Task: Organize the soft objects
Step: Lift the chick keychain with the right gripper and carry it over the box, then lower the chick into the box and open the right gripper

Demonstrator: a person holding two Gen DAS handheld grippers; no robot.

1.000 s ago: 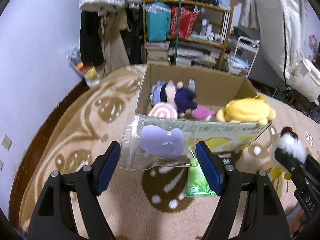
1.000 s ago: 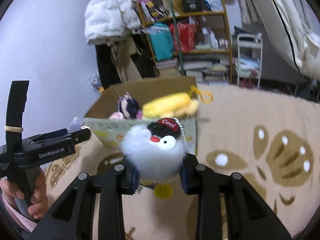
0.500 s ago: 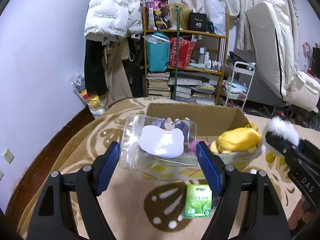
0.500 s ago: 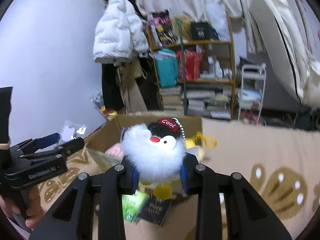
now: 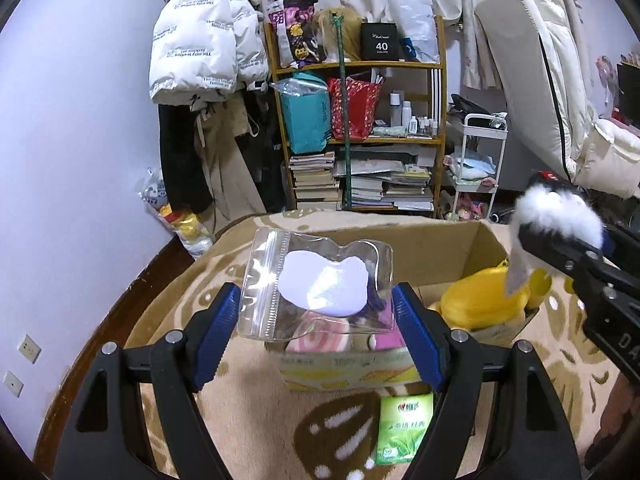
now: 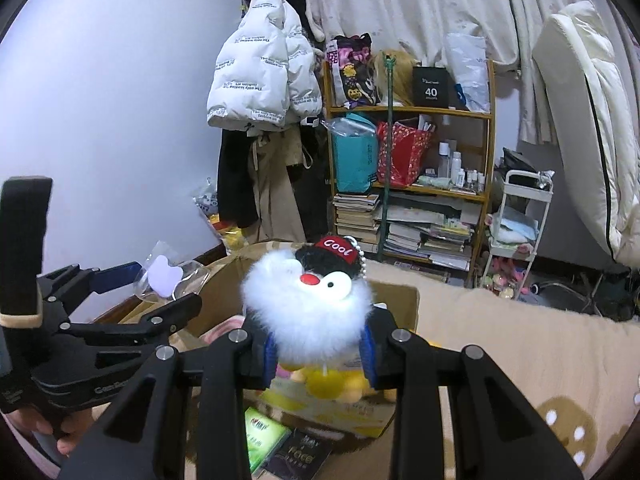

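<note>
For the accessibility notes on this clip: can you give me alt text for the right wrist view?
The right gripper clamps a fluffy white penguin keychain in a red cap above an open cardboard box of plush toys. At left, the left gripper holds a clear zip bag.

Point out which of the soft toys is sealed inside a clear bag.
The pale lilac toy, held in a clear zip bag by the left tongs. The fluffy white toy and yellow plush are bare.
</note>
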